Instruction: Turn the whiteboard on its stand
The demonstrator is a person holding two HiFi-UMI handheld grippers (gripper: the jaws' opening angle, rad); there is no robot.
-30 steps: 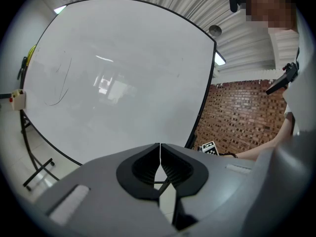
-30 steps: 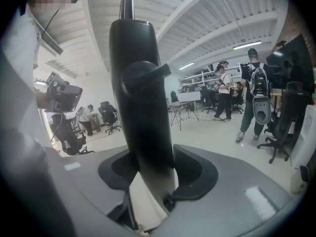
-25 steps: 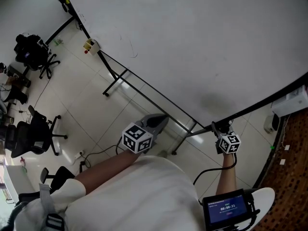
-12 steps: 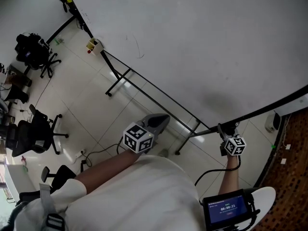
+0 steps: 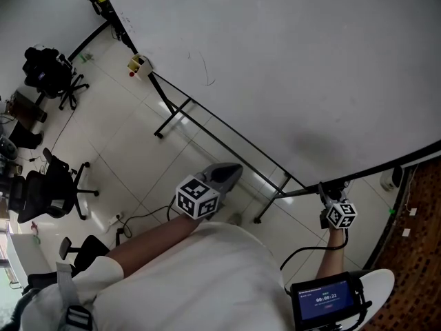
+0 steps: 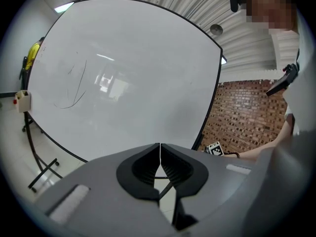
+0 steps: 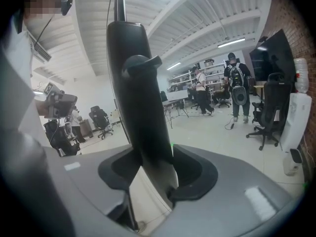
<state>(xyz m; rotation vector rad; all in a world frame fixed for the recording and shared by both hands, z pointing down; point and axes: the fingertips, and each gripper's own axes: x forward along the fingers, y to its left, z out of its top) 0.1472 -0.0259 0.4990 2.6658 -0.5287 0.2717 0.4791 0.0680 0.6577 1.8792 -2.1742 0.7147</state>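
The large whiteboard (image 5: 275,61) fills the top of the head view, tilted on its black stand (image 5: 173,113). My right gripper (image 5: 325,189) is at its lower right corner, shut on the board's black frame edge (image 7: 134,98), which runs up between the two pads. My left gripper (image 5: 231,173) hangs below the board's lower edge, apart from it, shut with nothing in it. In the left gripper view the whiteboard (image 6: 123,78) rises ahead of the left gripper (image 6: 160,148), with faint pen marks at its left.
A small box (image 5: 140,65) hangs on the stand's left post. Office chairs (image 5: 48,188) and a chair loaded with gear (image 5: 47,71) stand at the left. A brick wall (image 5: 417,254) and a white unit (image 5: 391,178) are at the right. People (image 7: 236,90) stand far off.
The board's lower right corner has swung right and down. My right gripper went with it, still on the edge. My left gripper has stayed put.
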